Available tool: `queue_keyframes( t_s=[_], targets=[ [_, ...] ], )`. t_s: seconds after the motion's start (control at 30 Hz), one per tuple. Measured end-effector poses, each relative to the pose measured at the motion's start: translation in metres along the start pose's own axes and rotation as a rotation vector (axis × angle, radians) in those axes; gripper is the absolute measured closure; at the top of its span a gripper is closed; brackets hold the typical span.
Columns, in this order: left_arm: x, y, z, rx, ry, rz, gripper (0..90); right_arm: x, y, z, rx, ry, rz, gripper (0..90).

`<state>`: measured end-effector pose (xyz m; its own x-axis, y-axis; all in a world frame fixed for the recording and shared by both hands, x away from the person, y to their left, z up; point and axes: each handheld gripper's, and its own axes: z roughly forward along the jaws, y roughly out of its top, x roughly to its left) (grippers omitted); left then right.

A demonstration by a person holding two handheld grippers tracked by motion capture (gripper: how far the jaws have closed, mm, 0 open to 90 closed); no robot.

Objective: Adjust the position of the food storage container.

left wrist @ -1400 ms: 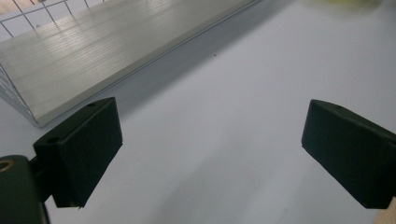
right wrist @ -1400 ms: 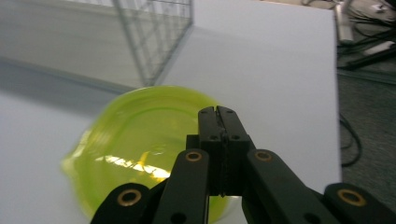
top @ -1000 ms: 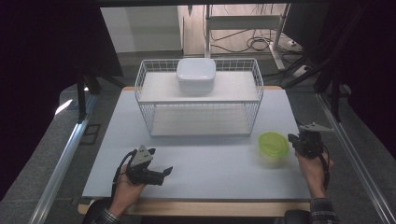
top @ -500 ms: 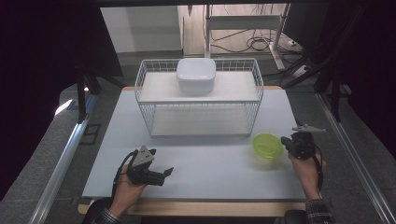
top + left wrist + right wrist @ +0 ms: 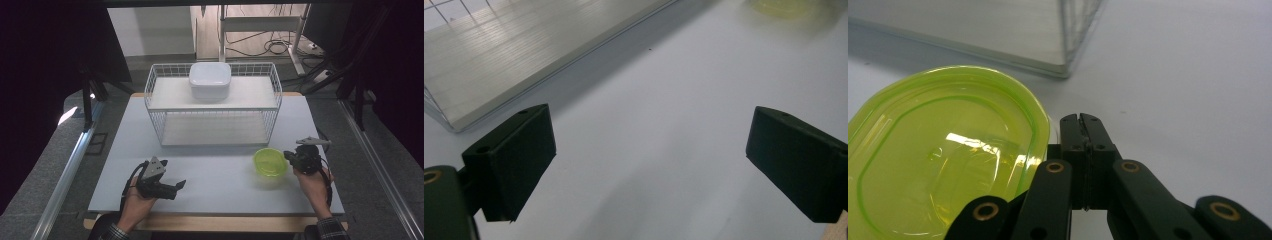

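Jaws of the right gripper [image 5: 1082,120] pressed together, seemingly touching (rim-side) the green lid [image 5: 943,150].

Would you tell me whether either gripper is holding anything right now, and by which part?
Nothing is held: the right gripper is shut on nothing beside the green container, and the left gripper is open over the table.

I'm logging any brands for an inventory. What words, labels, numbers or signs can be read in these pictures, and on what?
None: no readable text stands on anything.
The green container, the white lidded box on the wire rack and the table bear no print.
The left claw and the right claw show plain black parts with no lettering.
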<state>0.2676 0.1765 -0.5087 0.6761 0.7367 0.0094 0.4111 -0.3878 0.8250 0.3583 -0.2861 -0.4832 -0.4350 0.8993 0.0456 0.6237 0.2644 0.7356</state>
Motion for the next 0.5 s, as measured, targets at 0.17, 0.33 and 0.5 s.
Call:
queue_keyframes(
  t_s=[0.17, 0.33, 0.5],
  targets=[
    [-0.001, 0.0, 0.0, 0.001, 0.0, 0.004, 5.7, 0.025, 0.0, 0.005, -0.003, 0.048, -0.044, 89.5],
    [-0.001, 0.0, 0.0, 0.0, 0.001, 0.003, 5.7, 0.025, 0.0, 0.001, -0.016, -0.003, -0.068, 89.5],
    [-0.001, 0.0, 0.0, 0.004, 0.002, 0.006, 5.7, 0.018, -0.013, -0.009, 0.031, -0.03, -0.047, 89.5]
  ],
)
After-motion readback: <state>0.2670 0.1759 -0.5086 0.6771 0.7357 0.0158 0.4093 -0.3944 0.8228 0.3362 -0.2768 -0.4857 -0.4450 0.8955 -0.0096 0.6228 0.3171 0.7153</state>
